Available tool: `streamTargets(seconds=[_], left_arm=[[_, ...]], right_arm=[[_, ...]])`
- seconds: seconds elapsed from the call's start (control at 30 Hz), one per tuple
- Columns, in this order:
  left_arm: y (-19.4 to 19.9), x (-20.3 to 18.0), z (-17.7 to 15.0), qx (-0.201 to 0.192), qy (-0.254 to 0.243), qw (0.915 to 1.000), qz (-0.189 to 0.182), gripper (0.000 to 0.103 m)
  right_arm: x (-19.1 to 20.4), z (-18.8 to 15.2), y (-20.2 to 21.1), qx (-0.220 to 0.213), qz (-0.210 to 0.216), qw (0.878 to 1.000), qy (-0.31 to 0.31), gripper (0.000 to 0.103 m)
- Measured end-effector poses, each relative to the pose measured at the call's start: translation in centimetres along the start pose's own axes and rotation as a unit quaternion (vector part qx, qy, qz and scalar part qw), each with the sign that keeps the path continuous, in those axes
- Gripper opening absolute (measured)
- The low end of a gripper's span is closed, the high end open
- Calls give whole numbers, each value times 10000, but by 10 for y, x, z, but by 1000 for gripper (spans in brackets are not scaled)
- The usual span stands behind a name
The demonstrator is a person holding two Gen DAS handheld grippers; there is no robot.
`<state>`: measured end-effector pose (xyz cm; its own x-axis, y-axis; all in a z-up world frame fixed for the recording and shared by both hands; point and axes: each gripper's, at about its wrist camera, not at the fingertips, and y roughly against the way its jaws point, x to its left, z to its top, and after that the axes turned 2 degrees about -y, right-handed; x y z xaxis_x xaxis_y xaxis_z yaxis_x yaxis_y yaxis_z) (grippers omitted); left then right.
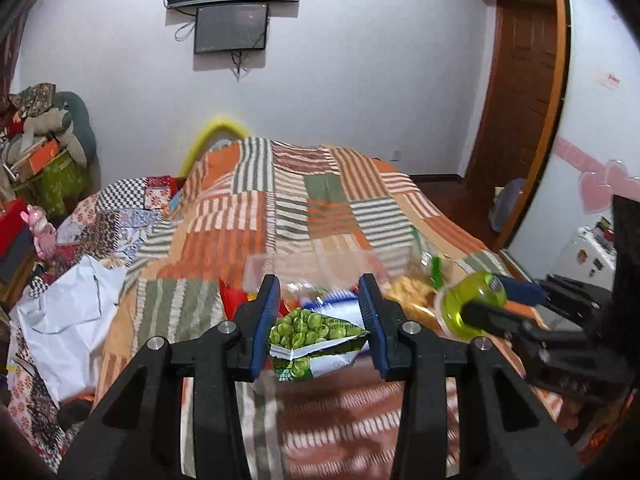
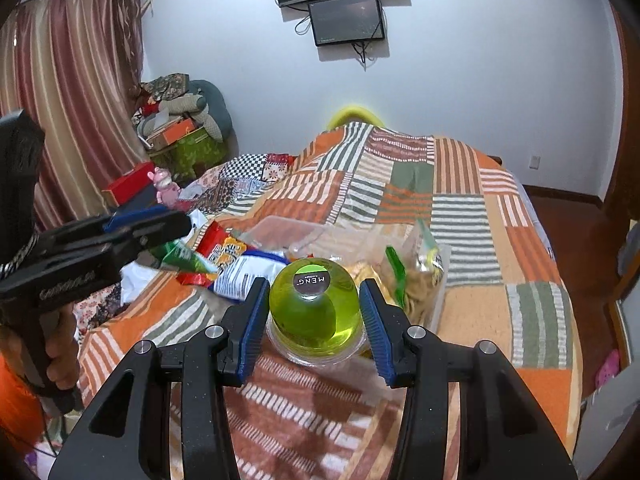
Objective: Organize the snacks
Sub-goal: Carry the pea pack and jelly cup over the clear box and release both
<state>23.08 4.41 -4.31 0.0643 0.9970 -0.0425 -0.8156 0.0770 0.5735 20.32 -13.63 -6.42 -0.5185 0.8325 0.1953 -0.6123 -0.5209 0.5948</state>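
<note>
Left gripper: nearest in the left wrist view; its blue pads are closed on a green pea snack packet, which hangs between them clear of the bedspread.
Right gripper: nearest in the right wrist view; its pads are clamped on the sides of a green jelly cup, held upside down with the labelled base facing the camera.
Bedspread: orange, green and white patchwork beneath both grippers; the working surface.
Loose snacks: several packets, red, blue-white and green, lying in a heap on the bedspread just beyond the grippers, to the left of the container.
Clear container: transparent plastic box just behind the jelly cup, already holding a bag of pale chips; its lid or a second clear box lies just beyond.
Background: a wall with two mounted screens, curtains and piled bedding at the left.
Step in hand (judged): both items are picked up and being carried; sorting is partly done, with most packets still loose.
Next move (judged): each gripper must travel over the container's open top, lower, then release; the jelly cup may need turning upright, and the limp packet may snag on the rim.
</note>
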Motion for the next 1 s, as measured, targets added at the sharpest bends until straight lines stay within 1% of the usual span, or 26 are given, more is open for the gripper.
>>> streamTargets(seconds=[0.13,0.33,0.47,0.57,0.7,0.77,0.83,0.9,1.0], left_arm=[[-25,11,11,51,134,9999,96,40],[-61,21,19,74,190,9995,229,40],[-86,26,11,263,379,9989,64,40],[-100,27,2,464,387,9982,19,41],[-101,27,-7,529,363,9979,61,42],[-100,29,-11,605,401,9974,44,42],[-99,30,-14,654,404,9970,20,47],[-96,30,-19,686,444,9966,-54,49],[-87,27,-22,594,432,9973,-67,55]], right_arm=[[-2,2,-16,111,83,9999,-27,43],[-3,0,-44,337,170,9992,-92,43],[-2,0,-56,332,213,9991,-122,43],[0,0,-59,301,152,9994,-105,43],[6,-2,-62,251,-31,9997,60,43],[6,-4,-63,251,-44,9996,74,44],[6,-3,-63,281,-37,9996,79,44],[4,-3,-62,320,-18,9995,30,45],[1,-3,-61,351,-11,9994,-75,46]])
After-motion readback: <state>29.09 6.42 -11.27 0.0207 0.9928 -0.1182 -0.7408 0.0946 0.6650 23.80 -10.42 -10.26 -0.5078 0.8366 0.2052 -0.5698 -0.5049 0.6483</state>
